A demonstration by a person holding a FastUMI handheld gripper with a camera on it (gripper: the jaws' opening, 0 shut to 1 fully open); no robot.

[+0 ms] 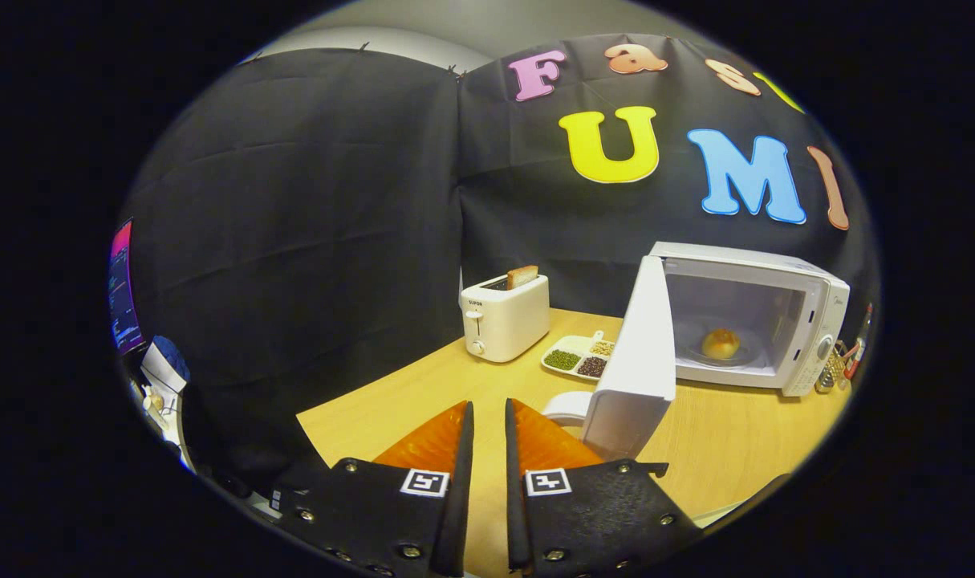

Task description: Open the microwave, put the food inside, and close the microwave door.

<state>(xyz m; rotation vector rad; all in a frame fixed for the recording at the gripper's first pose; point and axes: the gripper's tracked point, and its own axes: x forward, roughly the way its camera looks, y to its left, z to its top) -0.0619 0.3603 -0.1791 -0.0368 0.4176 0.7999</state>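
Looking out along my gripper [488, 413], I see its two fingers standing a narrow gap apart with nothing between them; they grip nothing, only bare wooden table [423, 385] showing in the slot.

Microwave [748, 321]: sits on the table beyond the fingers and off to their right, against the black cloth wall. Its door [635, 353] is swung wide open, hinged on the side nearer me, its edge turned toward the camera. The door's lower corner lies just ahead of my right finger; I cannot tell whether they touch.

Food [720, 343]: a round golden bun, already inside the cavity, resting on the glass plate [744, 353] in the middle of the chamber.

Other items noted:
- White toaster [505, 319], beyond the fingers, well left of the microwave, with a slice of toast [522, 276] sticking up from its slot.
- White divided tray [577, 356] between toaster and open door, holding green beans, dark beans and pale grains in separate compartments.
- A white curved object [567, 405] low beside the door, partly hidden; cannot identify it.
- Small bottles or jars [836, 369] just right of the microwave, too small to make out.
- A lit screen [122, 289] far off to the left of the booth.
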